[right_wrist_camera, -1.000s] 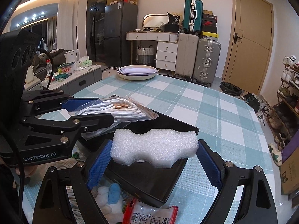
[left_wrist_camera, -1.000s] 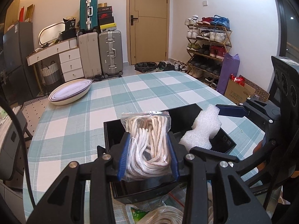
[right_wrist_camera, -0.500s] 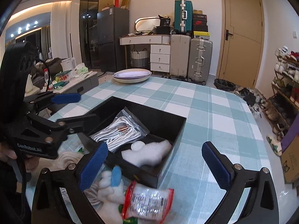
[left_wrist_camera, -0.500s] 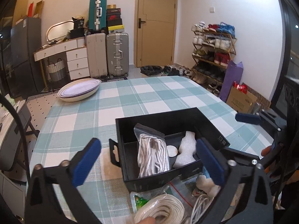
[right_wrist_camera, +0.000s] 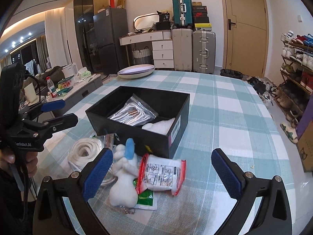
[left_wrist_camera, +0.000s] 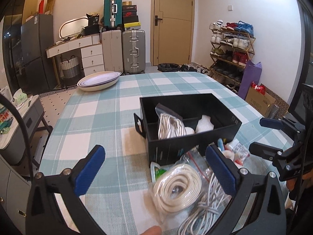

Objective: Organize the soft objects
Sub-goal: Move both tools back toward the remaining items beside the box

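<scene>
Sorting looks partly done, judging from what lies where. Left wrist view: left gripper (left_wrist_camera: 155,168) spread wide, holding nothing, low centre of frame. Black box (left_wrist_camera: 225,109) sits centre-right on the checked tablecloth (left_wrist_camera: 93,117); inside it a bagged cord (left_wrist_camera: 170,125) on the left and white foam (left_wrist_camera: 204,124) on the right. Still outside, lower right: coiled white rope (left_wrist_camera: 177,188), loose white cable (left_wrist_camera: 207,205), a red-edged packet (left_wrist_camera: 237,150).

Right wrist view: right gripper (right_wrist_camera: 162,174) also spread, empty, bottom centre. Just in front of it, near the box's front wall, lie a white plush toy (right_wrist_camera: 123,178), the packet and a green sachet (right_wrist_camera: 145,195); the rope coil is at lower left. So two items are in, several left.
</scene>
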`<action>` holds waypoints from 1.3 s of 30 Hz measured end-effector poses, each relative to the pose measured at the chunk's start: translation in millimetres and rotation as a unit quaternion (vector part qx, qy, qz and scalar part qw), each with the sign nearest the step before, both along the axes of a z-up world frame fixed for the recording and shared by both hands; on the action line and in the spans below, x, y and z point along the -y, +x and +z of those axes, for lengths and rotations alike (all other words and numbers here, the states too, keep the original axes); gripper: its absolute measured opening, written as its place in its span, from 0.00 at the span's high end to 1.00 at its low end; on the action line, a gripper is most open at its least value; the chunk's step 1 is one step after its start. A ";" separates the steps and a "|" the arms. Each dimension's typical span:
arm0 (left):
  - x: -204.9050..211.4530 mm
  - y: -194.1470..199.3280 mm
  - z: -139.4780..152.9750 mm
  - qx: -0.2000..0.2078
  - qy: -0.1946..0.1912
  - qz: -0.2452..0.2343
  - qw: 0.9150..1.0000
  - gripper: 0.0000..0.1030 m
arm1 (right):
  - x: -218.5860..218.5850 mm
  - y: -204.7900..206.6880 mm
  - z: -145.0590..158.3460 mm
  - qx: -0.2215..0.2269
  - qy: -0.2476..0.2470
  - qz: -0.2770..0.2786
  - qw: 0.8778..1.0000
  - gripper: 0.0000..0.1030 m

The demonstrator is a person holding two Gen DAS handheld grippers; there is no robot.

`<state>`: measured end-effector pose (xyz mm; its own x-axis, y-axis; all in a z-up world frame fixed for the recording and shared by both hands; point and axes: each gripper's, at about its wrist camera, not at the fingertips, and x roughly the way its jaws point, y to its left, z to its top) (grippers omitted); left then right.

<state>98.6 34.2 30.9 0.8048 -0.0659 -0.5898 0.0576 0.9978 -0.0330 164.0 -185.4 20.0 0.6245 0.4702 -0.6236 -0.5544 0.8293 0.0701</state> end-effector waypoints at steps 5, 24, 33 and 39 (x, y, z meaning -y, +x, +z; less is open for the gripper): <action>-0.2 -8.8 -4.1 0.003 0.014 0.001 1.000 0.00 | -1.5 -1.4 -3.4 -0.002 -0.013 0.001 1.000 0.01; 11.6 -3.9 -28.7 -0.049 0.036 -0.013 0.998 0.00 | 4.1 2.8 -18.8 -0.036 -0.030 -0.003 0.999 0.01; 1.8 0.7 -34.6 -0.060 0.032 0.001 0.998 0.00 | 7.2 8.4 -25.3 -0.048 -0.037 -0.019 0.998 0.01; -2.9 4.1 -39.4 -0.071 0.025 0.003 0.997 0.00 | 13.8 17.7 -32.4 -0.066 -0.040 -0.036 0.996 0.01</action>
